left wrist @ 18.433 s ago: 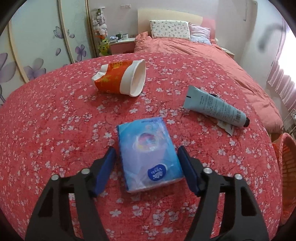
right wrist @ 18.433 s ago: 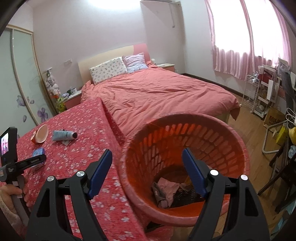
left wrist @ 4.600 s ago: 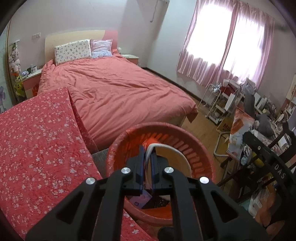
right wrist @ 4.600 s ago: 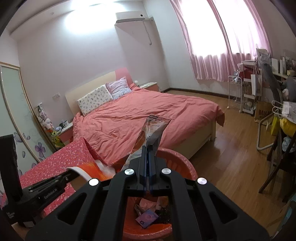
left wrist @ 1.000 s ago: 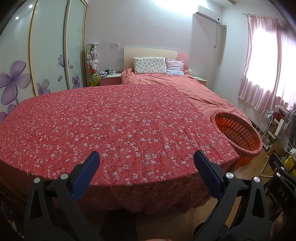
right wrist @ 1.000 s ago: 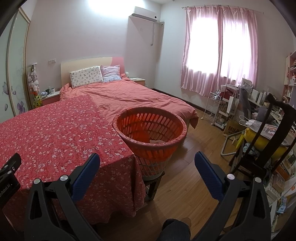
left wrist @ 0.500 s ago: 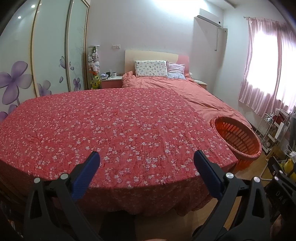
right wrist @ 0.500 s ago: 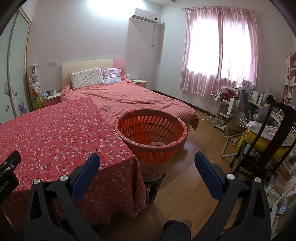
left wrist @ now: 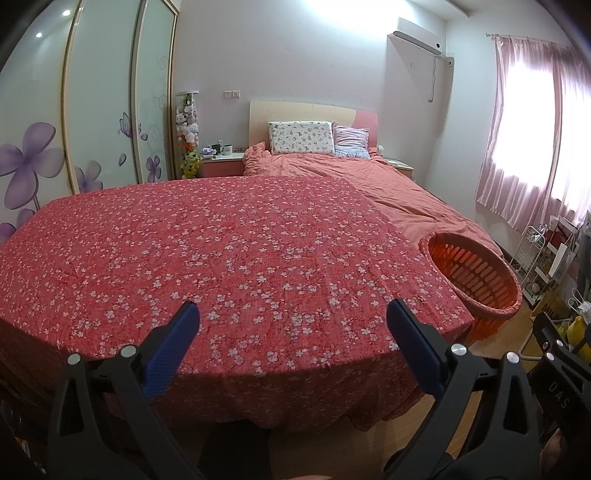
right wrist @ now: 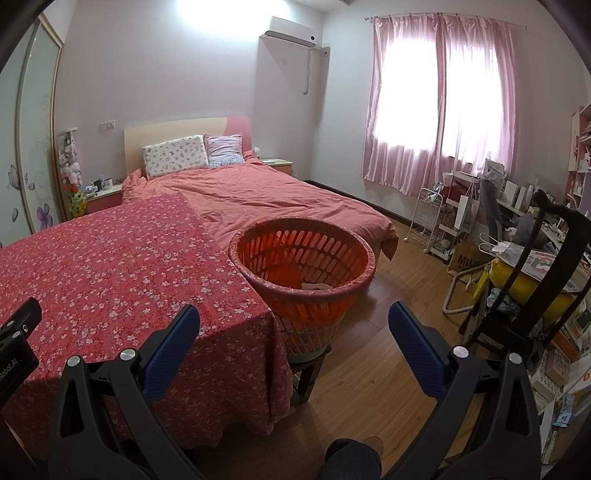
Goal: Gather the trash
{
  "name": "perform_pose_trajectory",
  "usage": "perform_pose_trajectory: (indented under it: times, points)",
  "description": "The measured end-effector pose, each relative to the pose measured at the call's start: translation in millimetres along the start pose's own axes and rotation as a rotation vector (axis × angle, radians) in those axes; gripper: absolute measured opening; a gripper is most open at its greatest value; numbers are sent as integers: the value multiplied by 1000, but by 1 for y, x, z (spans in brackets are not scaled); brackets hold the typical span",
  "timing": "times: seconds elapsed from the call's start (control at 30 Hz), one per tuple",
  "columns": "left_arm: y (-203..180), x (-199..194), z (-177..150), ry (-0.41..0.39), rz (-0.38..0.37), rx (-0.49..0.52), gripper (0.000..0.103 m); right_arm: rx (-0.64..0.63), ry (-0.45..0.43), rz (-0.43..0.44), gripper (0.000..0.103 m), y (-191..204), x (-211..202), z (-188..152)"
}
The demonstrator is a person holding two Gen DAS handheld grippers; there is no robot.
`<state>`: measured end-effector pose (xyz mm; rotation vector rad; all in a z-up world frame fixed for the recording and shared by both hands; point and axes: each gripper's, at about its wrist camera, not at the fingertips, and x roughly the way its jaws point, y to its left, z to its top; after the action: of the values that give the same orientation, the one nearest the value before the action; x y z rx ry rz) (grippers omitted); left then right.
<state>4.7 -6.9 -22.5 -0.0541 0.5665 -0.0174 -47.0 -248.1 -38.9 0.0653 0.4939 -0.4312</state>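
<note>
Trash basket (right wrist: 303, 258) held items; table (left wrist: 221, 258) bare. Left hand-held gripper (left wrist: 291, 332), right hand-held gripper (right wrist: 293, 332) both released, empty. Collection looked done; next: check for leftovers.

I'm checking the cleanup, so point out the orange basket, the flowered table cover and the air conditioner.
orange basket (right wrist: 325, 291): right wrist view, front rim.
flowered table cover (left wrist: 221, 251): left wrist view, middle of the top.
air conditioner (right wrist: 291, 31): right wrist view, front face.
</note>
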Motion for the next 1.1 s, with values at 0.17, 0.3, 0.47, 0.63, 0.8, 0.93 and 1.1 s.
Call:
perform_pose_trajectory:
  times: [0.17,0.3,0.47,0.63,0.8,0.93,1.1]
  points:
    - [0,0,0,0,1,1,99,1,0,0,101,0,0,0]
    - [0,0,0,1,1,1,99,0,0,0,101,0,0,0]
    - [0,0,-1,2,1,2,99,1,1,0,101,0,0,0]
    - [1,0,-1,3,3,1,99,0,-1,0,101,0,0,0]
    - [3,0,-2,3,5,1,99,1,0,0,101,0,0,0]
    - [3,0,-2,3,4,2,99,0,0,0,101,0,0,0]
    - [3,0,-3,4,6,2,99,0,1,0,101,1,0,0]
